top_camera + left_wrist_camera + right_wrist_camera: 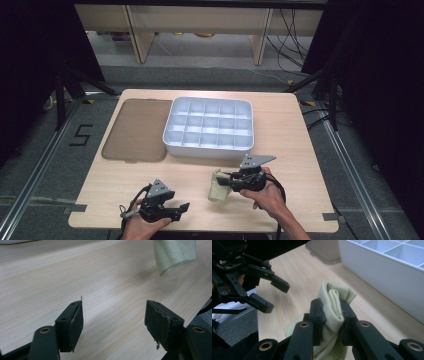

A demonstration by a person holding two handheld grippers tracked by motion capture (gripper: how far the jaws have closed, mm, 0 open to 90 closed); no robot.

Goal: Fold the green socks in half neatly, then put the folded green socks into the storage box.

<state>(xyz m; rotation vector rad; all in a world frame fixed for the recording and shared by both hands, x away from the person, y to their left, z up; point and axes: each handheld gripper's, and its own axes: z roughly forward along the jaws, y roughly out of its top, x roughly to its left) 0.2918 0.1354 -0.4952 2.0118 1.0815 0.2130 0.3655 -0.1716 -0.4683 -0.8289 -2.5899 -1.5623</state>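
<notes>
Right gripper, hand at near table edge, jaws pinched on folded pale-yellow cloth lifted just in front of the white divider tray; left gripper gapes empty over bare wooden table; floor mark reads "5".

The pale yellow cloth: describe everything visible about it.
The pale yellow cloth is a soft, finely knitted fabric, folded or rolled into a thick bundle. The right claw pinches it between both pads, lifting its upper part; its lower end hangs toward the wooden table, in front of the white compartment tray.
</notes>
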